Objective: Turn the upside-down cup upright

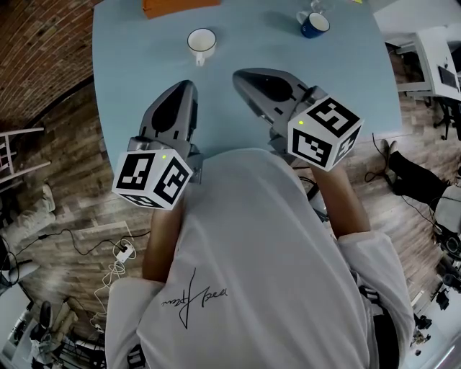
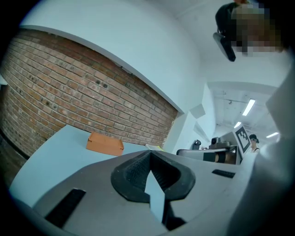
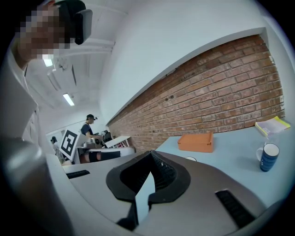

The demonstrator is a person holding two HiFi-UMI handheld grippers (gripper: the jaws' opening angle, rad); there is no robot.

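Both grippers are held low at the near edge of the light blue table (image 1: 122, 79), close against the person's body. Left gripper (image 1: 188, 87): jaws brought together, tips meeting, only a thin sliver of table showing behind them, nothing in the grip. Right gripper (image 1: 238, 75): the same, tips touching, nothing held. The white cup (image 1: 202, 41) stands out toward the middle of the table, well apart from both grippers, ahead and between them, its handle pointing back toward the person. From overhead its top reads as a thin dark ring round a pale disc. I take this for an open mouth, i.e. the cup standing right way up, but a foot ring on an upturned base could look much the same from here, and the right gripper view shows only a sliver of it over the gripper body. The blue cup (image 1: 315, 25) at the far right plainly stands mouth up, white inside showing. An orange box (image 1: 176, 6) lies at the far edge. Judgement: if the ring is a mouth, the cup already stands as the task wants; if it is a base, the turning is left to do.
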